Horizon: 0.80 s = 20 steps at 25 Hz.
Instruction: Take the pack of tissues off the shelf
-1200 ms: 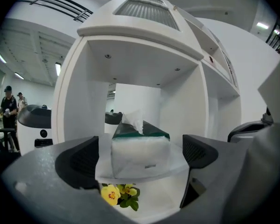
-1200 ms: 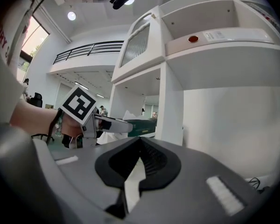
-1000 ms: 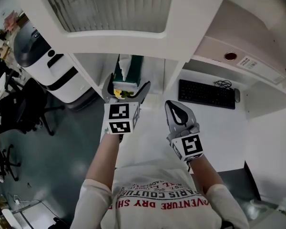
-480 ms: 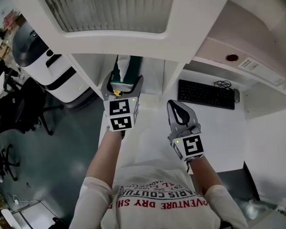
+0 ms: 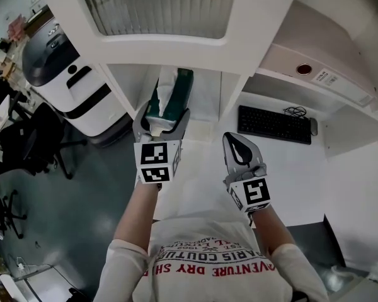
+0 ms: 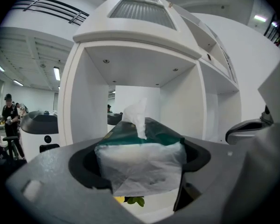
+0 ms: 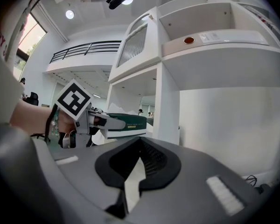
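**Item:** pack of tissues [image 5: 170, 99], green top, clear film at the near end, one loose sheet [image 6: 137, 116] standing out of the slot

**Location:** in the open bay of the shelf [image 5: 206, 106]; whether it rests on the board cannot be told

**Held by:** left gripper [image 5: 162, 118], jaws closing on the soft near end, pack between them

**Right gripper** [image 5: 232, 138]**:** jaws together, nothing in them, beside the left one

**Risks (judged, not observed):**
- The grip takes the film end only, so the wrapper may crumple and the pack sag or slip out.
- The far end may catch the bay's side wall [image 5: 230, 99] on withdrawal.
- The loose sheet may snag and pull free
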### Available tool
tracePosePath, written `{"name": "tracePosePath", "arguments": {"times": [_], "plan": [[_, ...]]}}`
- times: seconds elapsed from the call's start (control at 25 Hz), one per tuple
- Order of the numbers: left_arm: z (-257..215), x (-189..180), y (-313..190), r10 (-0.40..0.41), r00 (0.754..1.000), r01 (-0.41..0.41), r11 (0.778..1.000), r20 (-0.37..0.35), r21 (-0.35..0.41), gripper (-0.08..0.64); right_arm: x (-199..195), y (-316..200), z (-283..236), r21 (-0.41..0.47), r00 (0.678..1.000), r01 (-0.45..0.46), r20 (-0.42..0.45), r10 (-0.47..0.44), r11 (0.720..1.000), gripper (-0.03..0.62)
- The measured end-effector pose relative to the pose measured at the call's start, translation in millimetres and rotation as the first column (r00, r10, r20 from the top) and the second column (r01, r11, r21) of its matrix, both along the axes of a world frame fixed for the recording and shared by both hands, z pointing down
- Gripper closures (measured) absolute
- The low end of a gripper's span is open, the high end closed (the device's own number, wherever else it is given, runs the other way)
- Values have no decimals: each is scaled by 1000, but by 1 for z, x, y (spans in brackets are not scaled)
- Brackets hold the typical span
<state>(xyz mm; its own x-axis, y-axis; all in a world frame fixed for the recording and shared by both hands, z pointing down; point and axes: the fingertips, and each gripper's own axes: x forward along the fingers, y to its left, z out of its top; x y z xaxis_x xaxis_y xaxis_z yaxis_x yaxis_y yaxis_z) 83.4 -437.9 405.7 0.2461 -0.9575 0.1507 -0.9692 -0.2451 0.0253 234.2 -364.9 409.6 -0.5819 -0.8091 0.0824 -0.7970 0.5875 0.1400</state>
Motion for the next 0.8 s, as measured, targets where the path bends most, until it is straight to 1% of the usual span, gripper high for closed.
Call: {"name": "tracePosePath", "arguments": {"times": [0.12, 0.28, 0.44, 0.64, 0.8], "plan": [[-6, -3, 22, 20, 1000, -20, 1000, 18, 22, 135, -4, 9, -4, 17, 1000, 4, -3, -4, 1000, 591], [-14, -10, 54, 37, 999, -38, 998, 15, 40, 135, -9, 26, -7, 30, 1000, 4, -9, -3, 1000, 591], [-25, -12, 88, 81, 996, -82, 994, 28, 70, 135, -13, 44, -13, 57, 1000, 3, -19, -2, 998, 591], [-18, -18, 126, 138, 989, -141, 989, 55, 50, 135, -15, 68, -13, 51, 1000, -24, -16, 25, 998, 591], [-8, -24, 154, 178, 983, -179, 983, 48, 35, 135, -23, 90, -18, 72, 1000, -16, -12, 17, 997, 591]]}}
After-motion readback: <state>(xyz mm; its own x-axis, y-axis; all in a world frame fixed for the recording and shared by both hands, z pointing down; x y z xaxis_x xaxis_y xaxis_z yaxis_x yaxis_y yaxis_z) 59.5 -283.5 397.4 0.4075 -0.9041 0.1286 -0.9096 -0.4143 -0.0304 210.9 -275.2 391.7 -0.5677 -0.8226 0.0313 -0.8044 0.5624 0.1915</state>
